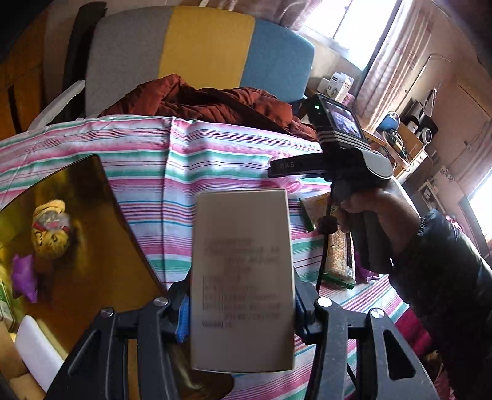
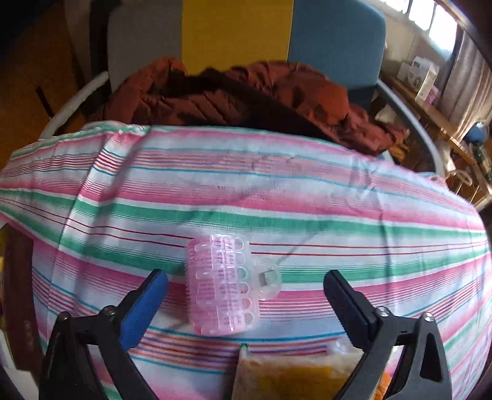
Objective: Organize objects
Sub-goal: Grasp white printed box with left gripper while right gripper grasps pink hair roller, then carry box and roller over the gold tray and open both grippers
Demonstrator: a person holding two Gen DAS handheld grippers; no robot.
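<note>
Left wrist view is showing the left gripper pinching a beige box between its blue-padded jaws, which are closing on the box's two long sides; the box is standing upright in the grip, its printed face too blurred to read, and it is being carried above the striped cloth, just right of a gold tray. That tray is already holding a yellow knitted toy, a purple scrap and something white at its near edge, so part of the sorting appears to be done. Right wrist view is looking down on the right gripper, whose jaws are standing wide apart with nothing between the pads; a pink hair roller is lying on the cloth between them, touching neither finger. A yellow snack packet is sitting just below the roller, near the camera. Judging from this, the box is probably heading for the tray, while the roller and the packet are waiting on the cloth, so the task looks partway through. A rust-coloured quilted jacket is heaped on the chair behind the cloth.
</note>
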